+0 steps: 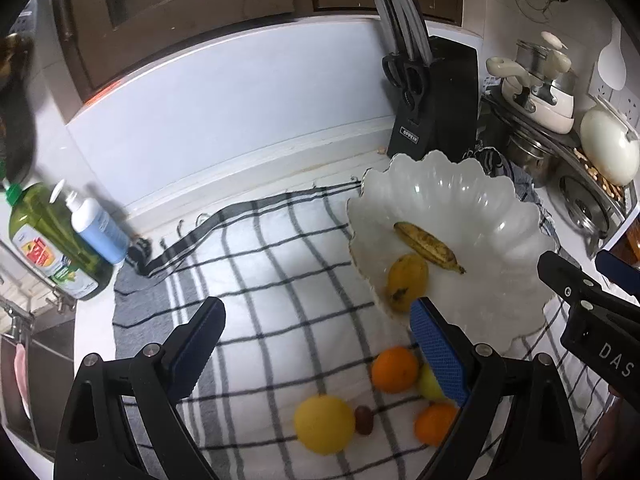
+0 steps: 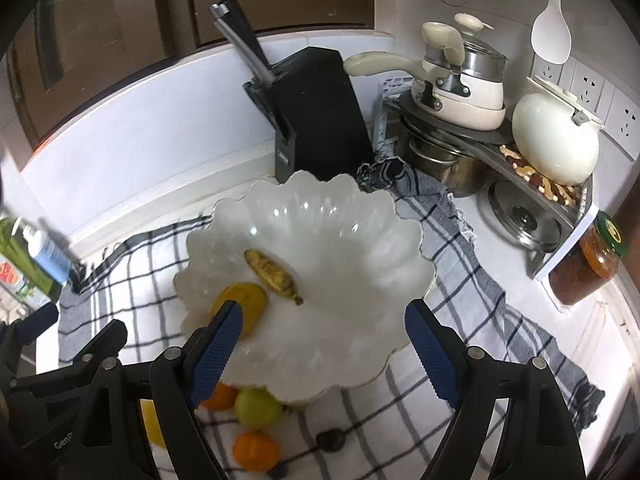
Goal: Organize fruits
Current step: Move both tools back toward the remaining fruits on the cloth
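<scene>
A white counter point(image 1: 248, 120) runs across both views, with a raised ledge along its upper edge. A checked cloth point(image 1: 280, 280) covers its middle. On the cloth, right of centre in the left view, sits a scalloped white bowl point(image 1: 500, 216). Below the bowl, loose on the cloth, lie a yellow fruit point(image 1: 324, 424), a small dark fruit point(image 1: 364, 420), two oranges point(image 1: 394, 368) and a green fruit point(image 2: 258, 406). At the left edge stand a green bottle point(image 1: 48, 240) and a blue pump bottle point(image 1: 100, 228). A black knife block point(image 1: 436, 100) stands above the bowl. At far right are a metal rack point(image 2: 560, 216) and a jar point(image 2: 588, 264).
</scene>
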